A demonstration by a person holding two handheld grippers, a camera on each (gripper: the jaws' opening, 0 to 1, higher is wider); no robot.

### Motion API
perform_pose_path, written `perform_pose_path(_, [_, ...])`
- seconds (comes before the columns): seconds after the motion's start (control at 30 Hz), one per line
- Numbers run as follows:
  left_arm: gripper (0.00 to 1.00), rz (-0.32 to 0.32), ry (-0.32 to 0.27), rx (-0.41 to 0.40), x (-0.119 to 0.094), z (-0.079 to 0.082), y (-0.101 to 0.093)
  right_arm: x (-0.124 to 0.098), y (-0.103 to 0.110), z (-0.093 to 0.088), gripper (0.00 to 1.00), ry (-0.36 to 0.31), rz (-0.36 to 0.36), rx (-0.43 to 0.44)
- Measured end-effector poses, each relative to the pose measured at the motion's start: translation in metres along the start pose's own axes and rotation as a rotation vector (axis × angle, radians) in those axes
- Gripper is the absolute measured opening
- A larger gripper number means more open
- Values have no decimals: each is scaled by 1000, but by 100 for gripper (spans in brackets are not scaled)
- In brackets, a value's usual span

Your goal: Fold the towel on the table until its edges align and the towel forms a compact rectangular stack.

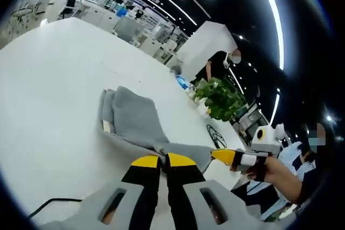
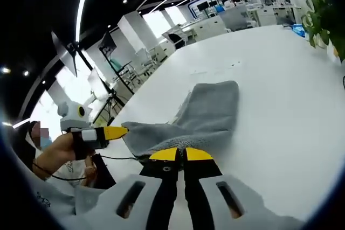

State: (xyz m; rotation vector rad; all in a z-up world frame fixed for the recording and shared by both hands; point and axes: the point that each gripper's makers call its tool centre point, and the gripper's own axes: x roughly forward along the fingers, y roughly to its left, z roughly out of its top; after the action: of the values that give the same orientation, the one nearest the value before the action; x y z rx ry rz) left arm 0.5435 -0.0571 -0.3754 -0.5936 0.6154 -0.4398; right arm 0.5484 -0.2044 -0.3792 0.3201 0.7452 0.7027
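**A:** Closest in, what are the jaws doing?

**B:** Both are clenched. The left hand-held gripper (image 1: 163,160) pinches one near corner of the towel (image 1: 135,119); the right hand-held gripper (image 2: 181,154) pinches the other near corner (image 2: 202,119). In the left gripper view the right one comes in from the side (image 1: 229,156), held in a person's hand (image 1: 269,168).

**A:** And the big things?

**B:** One white tabletop (image 1: 48,95), the largest thing. One grey towel lies on it, already doubled at the far end, its near edge lifted off the surface between the two grippers. One potted plant (image 1: 218,98) stands at the far edge.

**A:** What could go wrong?

**B:** My guess: uneven pull. If one hand travels faster, the near edge lands skewed and the edges won't align. A thin corner pinch might also slip, dropping that side into a rumple. Dragging too low could shove the folded layers beneath out of line.

**A:** The count?

**B:** Two grippers, one towel, one tabletop, one plant.
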Motion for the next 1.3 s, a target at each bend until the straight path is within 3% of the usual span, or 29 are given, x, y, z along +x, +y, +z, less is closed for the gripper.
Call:
perform_pose_path(0.47, [4,-3,-117,-99,18,41,6,13,-5,33,1,-40,22,89])
perform_pose_path(1.3, [4,-29,-190,-185,62,85,26,52,-36,80,1,-82,24,176])
